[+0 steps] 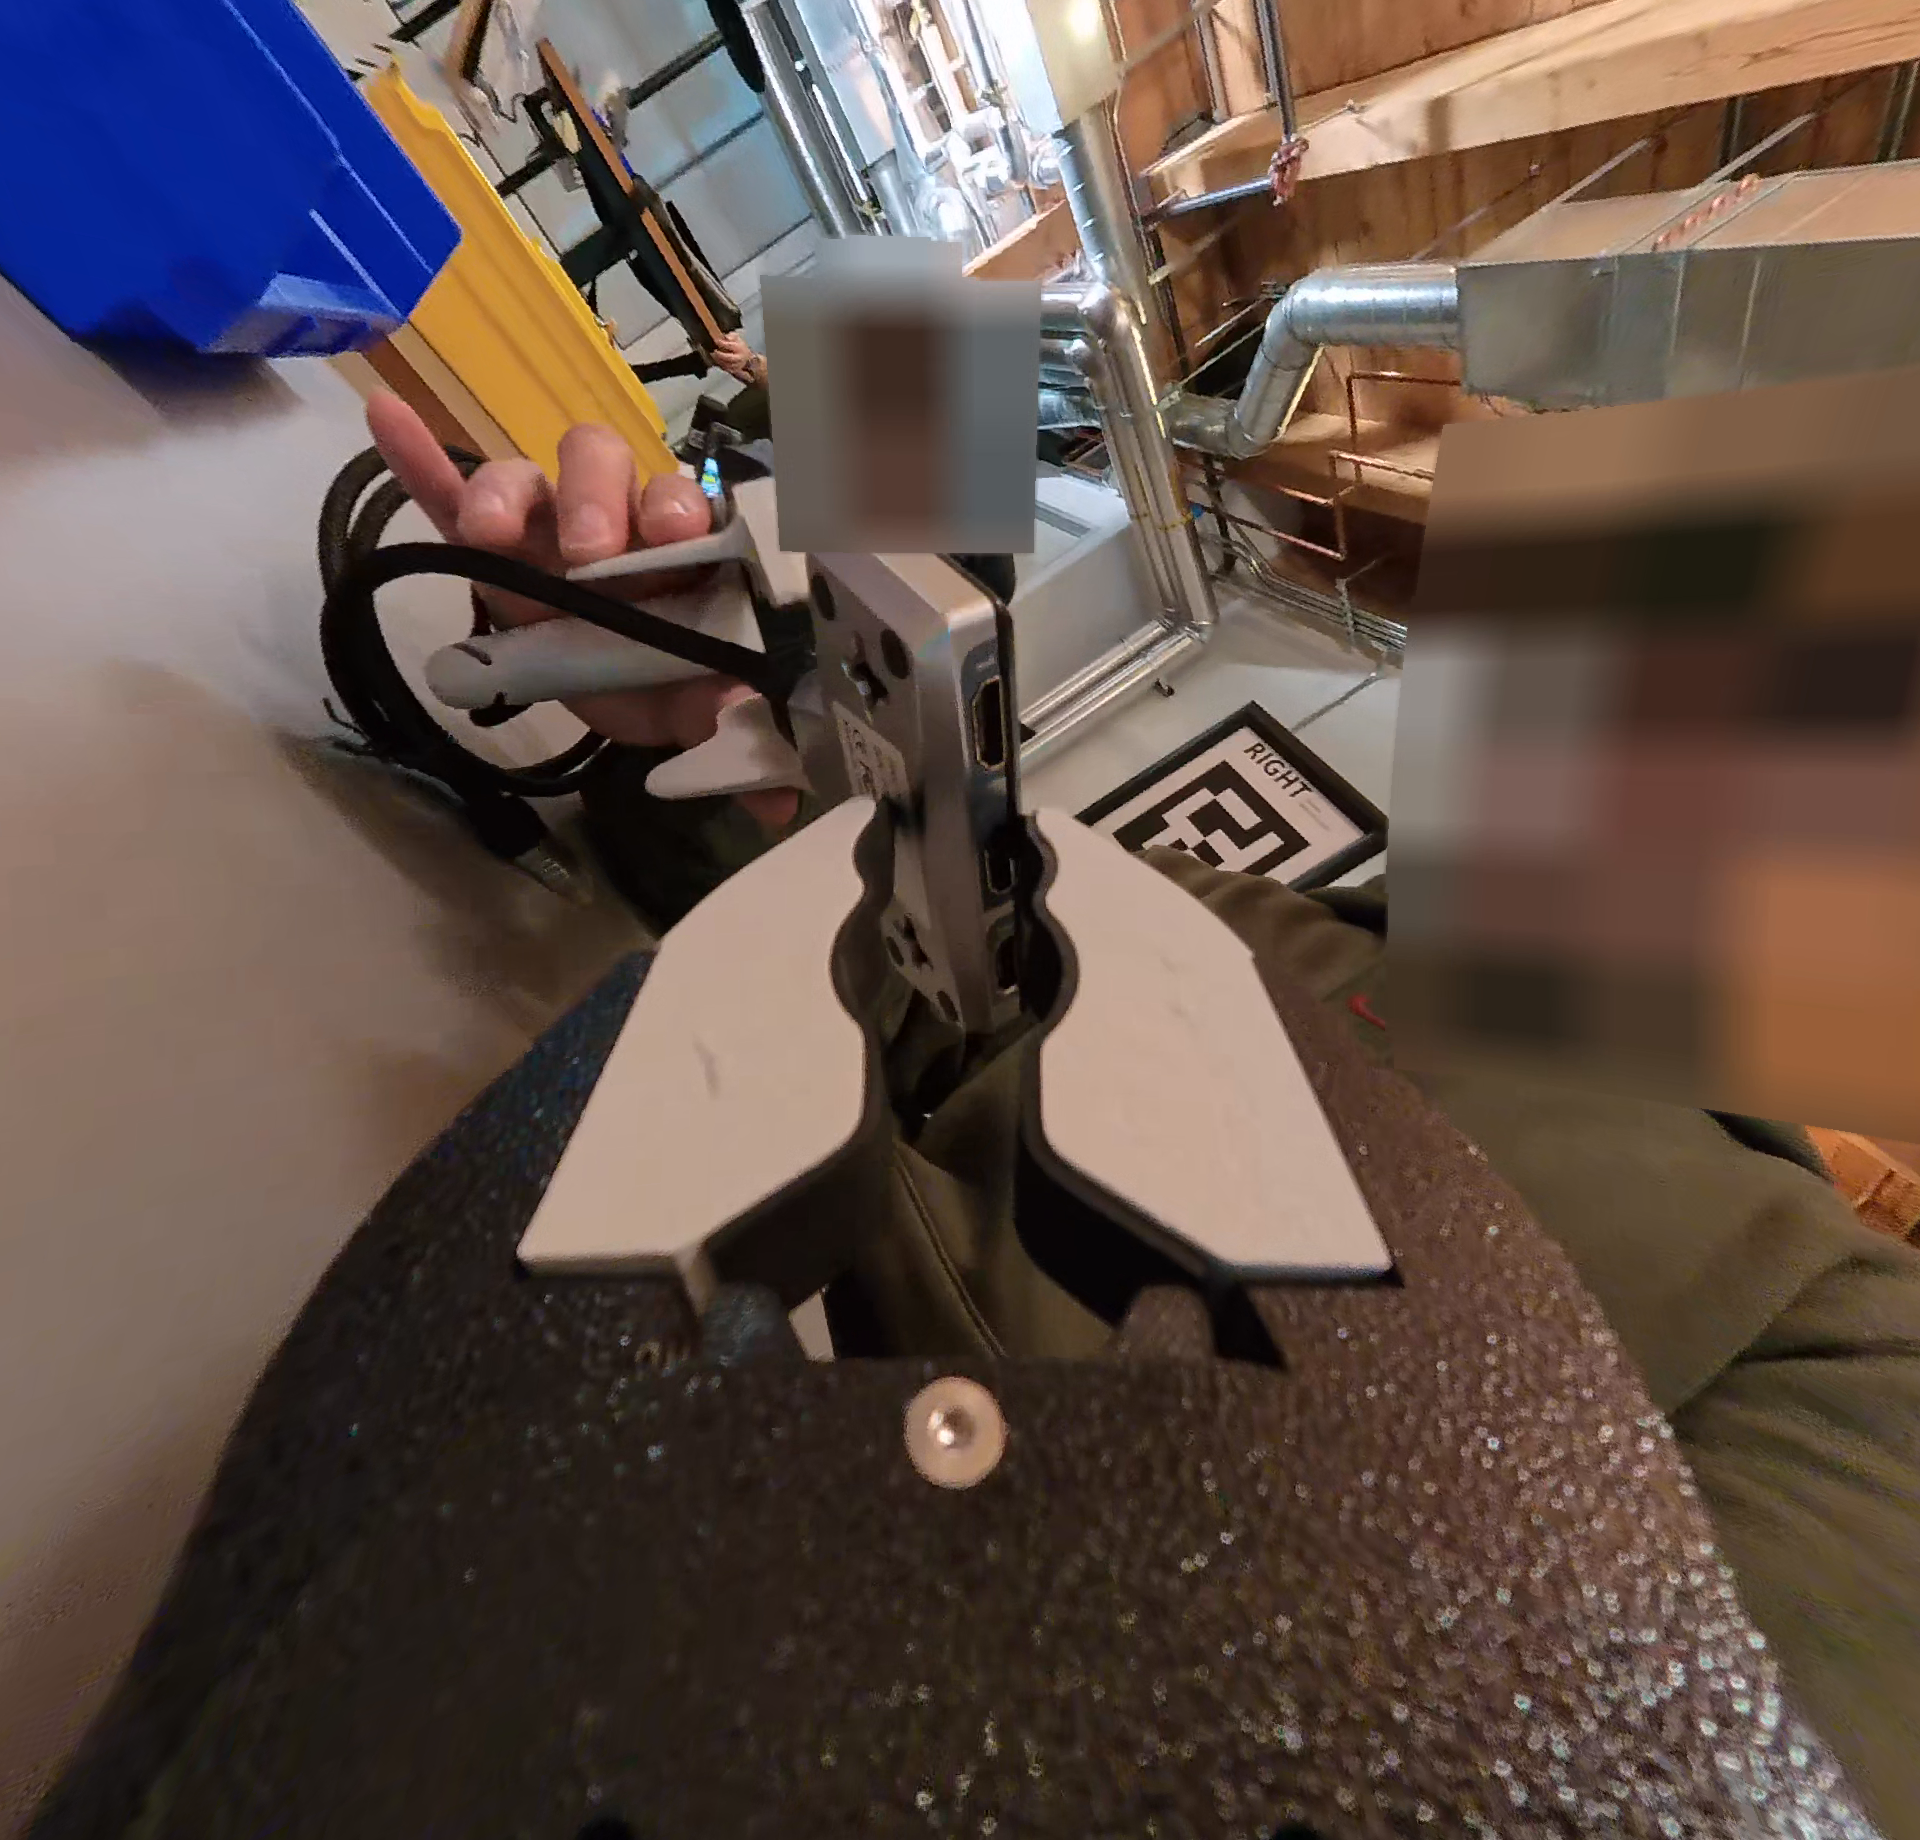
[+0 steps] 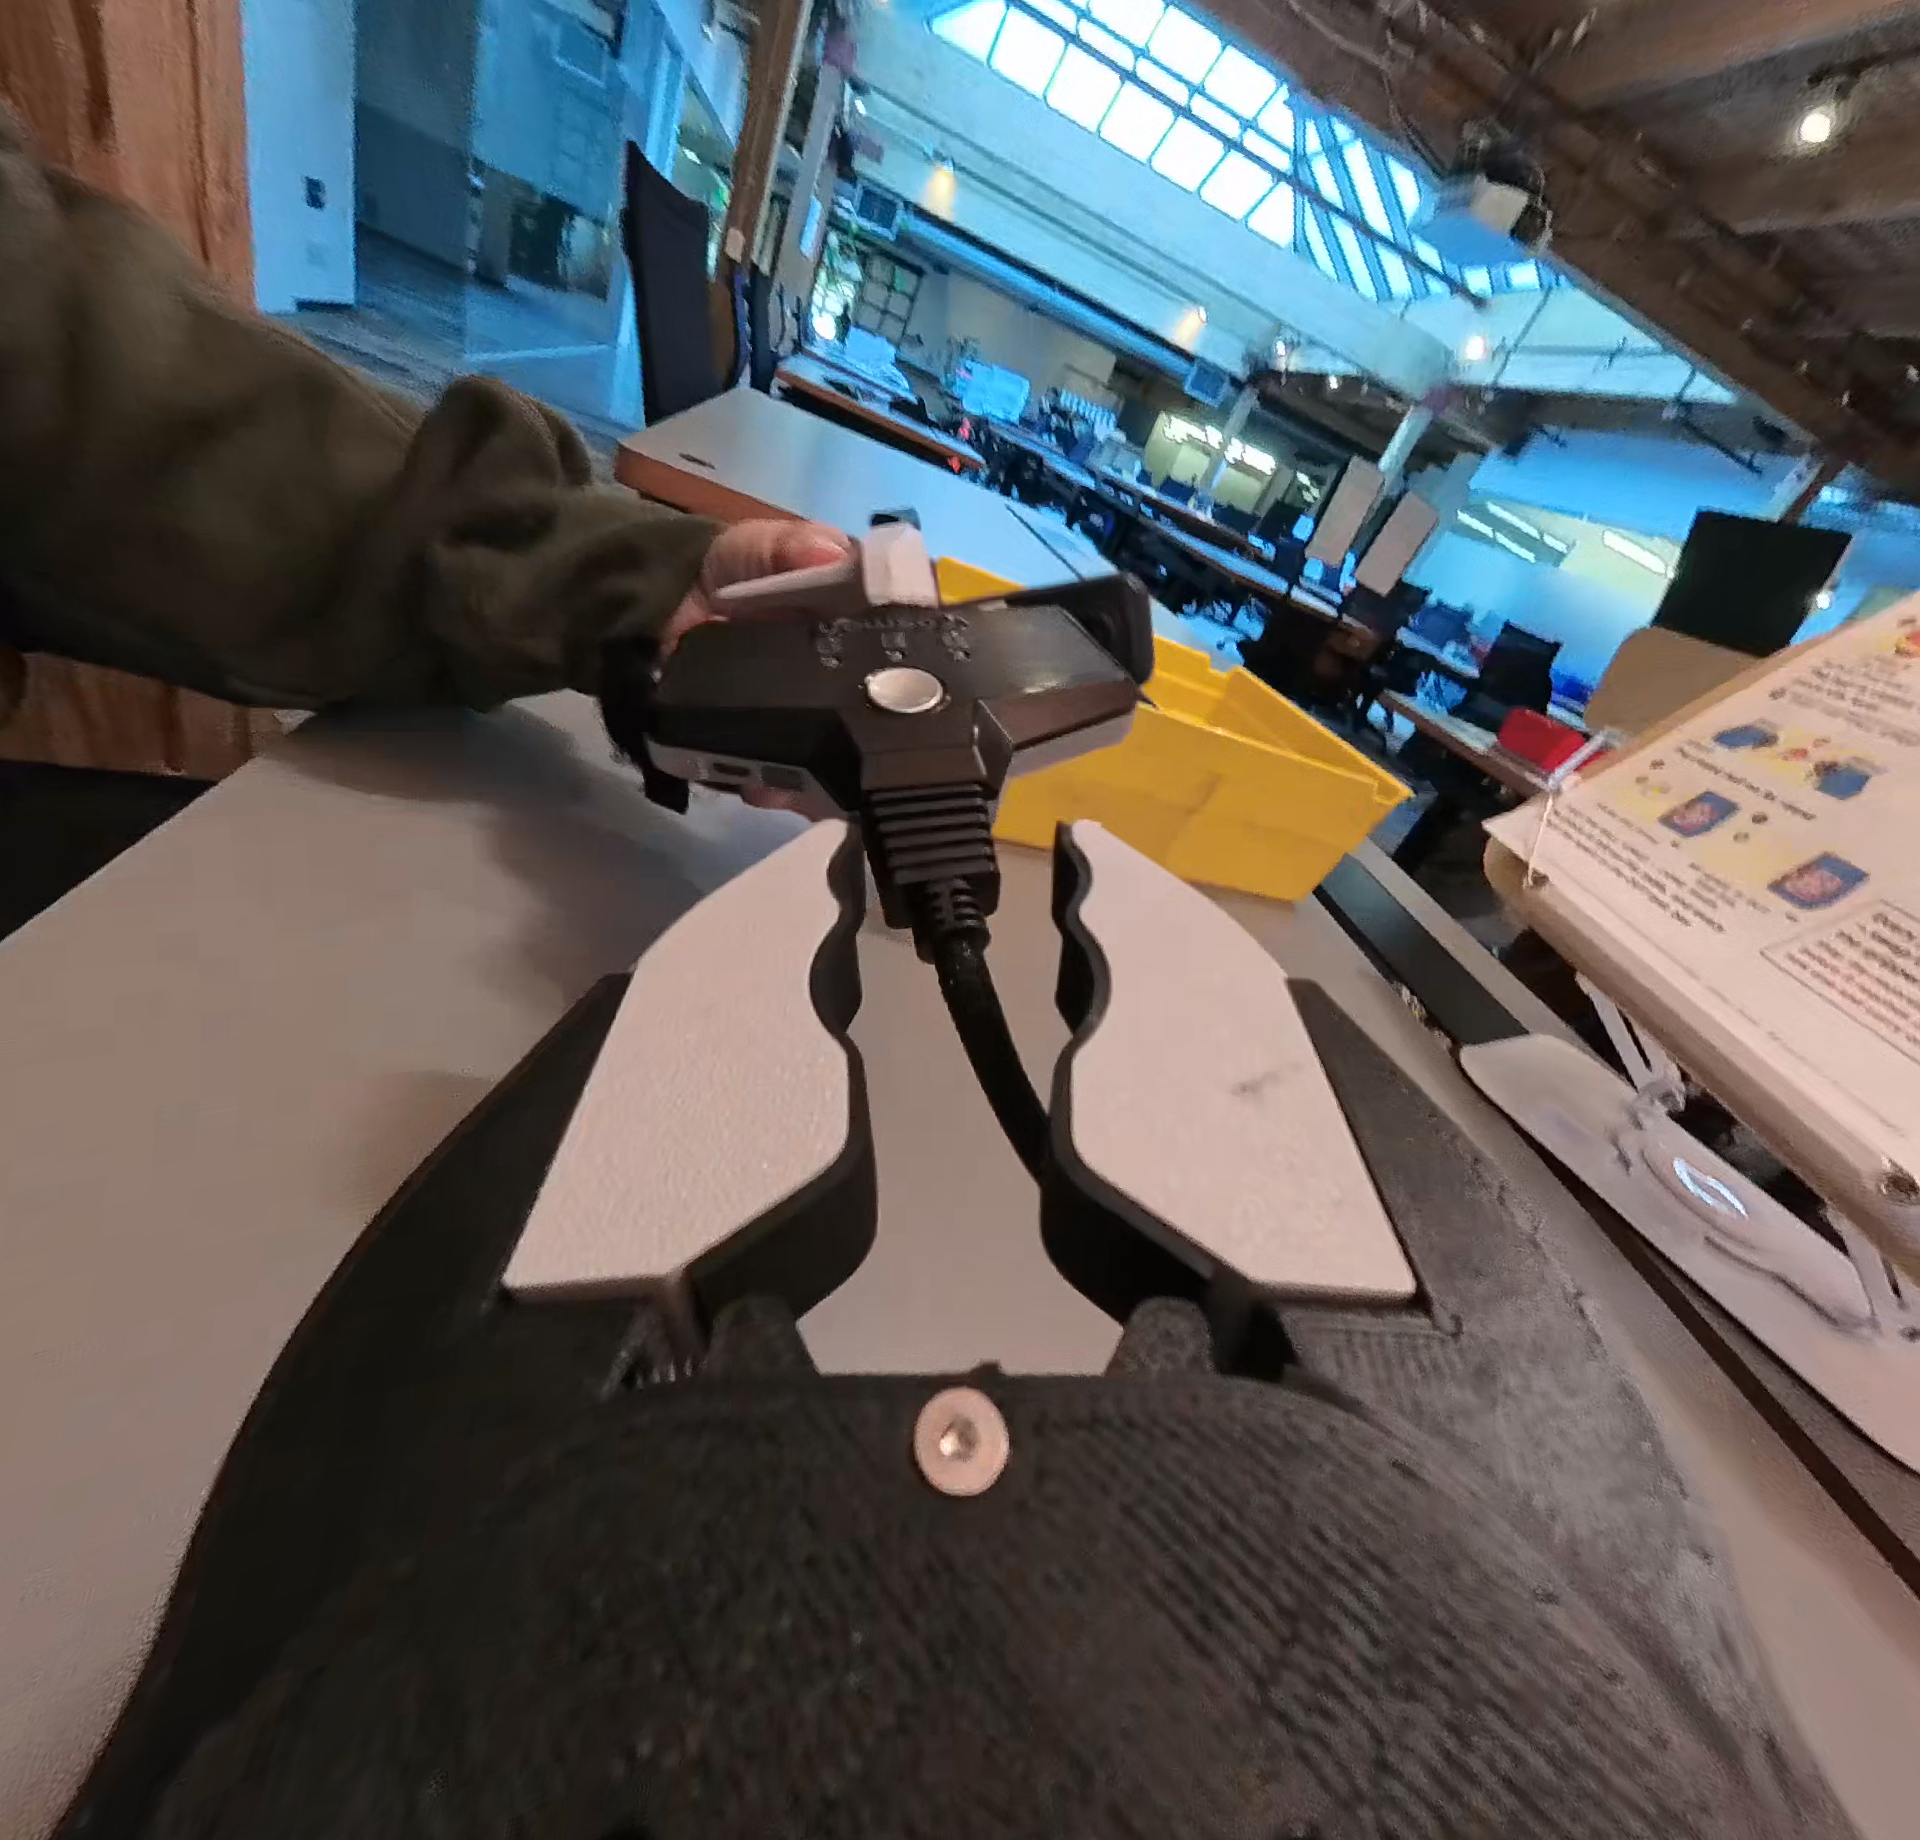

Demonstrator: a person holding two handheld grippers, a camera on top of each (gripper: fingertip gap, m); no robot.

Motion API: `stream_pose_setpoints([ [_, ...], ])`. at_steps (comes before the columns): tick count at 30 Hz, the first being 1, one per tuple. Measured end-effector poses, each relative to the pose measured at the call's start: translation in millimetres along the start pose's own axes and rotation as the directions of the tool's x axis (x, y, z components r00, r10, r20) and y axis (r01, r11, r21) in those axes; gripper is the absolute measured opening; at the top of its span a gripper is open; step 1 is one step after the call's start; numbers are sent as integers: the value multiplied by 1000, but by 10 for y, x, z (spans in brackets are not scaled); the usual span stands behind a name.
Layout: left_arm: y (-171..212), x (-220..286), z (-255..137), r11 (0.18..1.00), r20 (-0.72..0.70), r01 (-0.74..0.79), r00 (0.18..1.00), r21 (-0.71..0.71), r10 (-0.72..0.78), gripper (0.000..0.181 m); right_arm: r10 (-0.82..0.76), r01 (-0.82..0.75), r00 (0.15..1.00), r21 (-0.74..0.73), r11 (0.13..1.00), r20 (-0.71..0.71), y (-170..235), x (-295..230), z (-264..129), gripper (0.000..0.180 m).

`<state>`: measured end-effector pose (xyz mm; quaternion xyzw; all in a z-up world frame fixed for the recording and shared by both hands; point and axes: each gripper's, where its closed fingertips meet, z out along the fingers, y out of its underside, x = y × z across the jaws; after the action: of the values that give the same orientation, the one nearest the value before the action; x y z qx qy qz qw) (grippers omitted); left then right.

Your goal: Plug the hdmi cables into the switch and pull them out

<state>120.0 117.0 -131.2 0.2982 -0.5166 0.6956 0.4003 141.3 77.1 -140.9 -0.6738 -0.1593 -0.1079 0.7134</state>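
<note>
The grey HDMI switch [image 1: 894,647] stands between the fingers of my left gripper [image 1: 951,834], which is shut on its lower end. Open HDMI ports [image 1: 992,720] show on its side. In the right wrist view the switch [image 2: 1029,663] shows its black top and silver button. A black HDMI plug [image 2: 925,814] sits in its near side, with its braided cable [image 2: 987,1011] running back between my fingers. My right gripper [image 2: 956,834] is closed around the plug. It also shows in the left wrist view [image 1: 774,678], held by a hand. More black cable [image 1: 353,647] lies coiled on the table.
A yellow bin [image 2: 1195,772] stands behind the switch on the grey table [image 2: 260,959]. A blue bin [image 1: 187,128] sits by the yellow one [image 1: 520,315]. A printed sheet on a stand [image 2: 1714,855] is at the right. A green sleeve [image 2: 260,543] reaches in from the left.
</note>
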Motion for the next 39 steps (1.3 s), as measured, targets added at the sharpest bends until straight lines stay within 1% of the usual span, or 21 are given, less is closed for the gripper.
stream_pose_setpoints([
  [3,-53,-8,-19,1000,-2,-8,1000,8,8,22,3,-3,999,3,1000,41,31,-63,19,25],
  [5,-72,-26,-35,1000,5,-12,1000,2,12,22,8,-8,999,4,1000,39,72,-73,47,24],
  [7,-131,-56,-60,1000,33,-14,999,27,13,22,-6,6,1000,1,1000,8,108,-38,76,22],
  [9,-213,-113,-101,997,109,-34,994,73,26,21,-3,2,1000,-17,1000,-29,158,19,91,22],
  [11,-319,-220,-179,988,250,-84,967,132,49,23,11,-16,997,-61,998,-82,227,108,107,22],
  [12,-331,-252,-213,984,315,-123,946,128,77,24,10,-17,996,-79,997,-90,254,119,120,22],
  [14,-330,-286,-261,978,426,-180,897,105,120,25,1,-12,994,-104,994,-106,297,128,146,22],
  [15,-301,-309,-272,978,474,-194,870,77,135,29,6,-17,995,-106,994,-101,312,117,160,22],
  [17,-185,-419,-284,983,570,-182,806,-14,157,40,14,-23,996,-109,994,-84,348,84,187,22],
  [18,-120,-473,-277,982,604,-176,776,-67,180,50,19,-27,998,-120,992,-68,377,58,200,22],
  [19,-64,-492,-248,976,612,-183,761,-115,215,50,28,-33,999,-129,991,-45,402,22,215,22],
  [21,-31,-487,-176,968,608,-207,753,-144,252,29,30,-32,999,-127,991,-17,414,-35,242,22],
  [22,-50,-471,-151,974,599,-200,768,-110,225,28,27,-30,999,-115,993,-32,399,-17,236,22],
  [23,-66,-441,-116,985,568,-165,806,-57,168,26,46,-49,998,-90,995,-35,368,-5,224,22],
  [25,-109,-382,-44,994,462,-75,886,76,31,22,97,-98,995,-29,995,-32,309,14,192,22],
  [26,-127,-369,-18,990,407,-34,913,136,-24,22,112,-111,993,18,994,-33,261,30,170,22],
  [28,-123,-356,39,976,309,43,945,211,-108,22,146,-144,989,102,984,-11,165,39,112,22],
  [30,-140,-370,75,956,244,99,955,277,-170,22,156,-152,988,140,978,-16,129,63,66,22],
  [31,-167,-381,77,943,227,115,955,311,-192,22,153,-146,987,146,979,-42,130,97,57,23],
  [34,-223,-414,65,926,227,113,952,359,-205,21,123,-109,987,134,985,-100,155,155,59,24],
  [39,-247,-384,86,937,290,80,939,340,-186,21,125,-111,987,134,985,-103,158,170,56,24],
])
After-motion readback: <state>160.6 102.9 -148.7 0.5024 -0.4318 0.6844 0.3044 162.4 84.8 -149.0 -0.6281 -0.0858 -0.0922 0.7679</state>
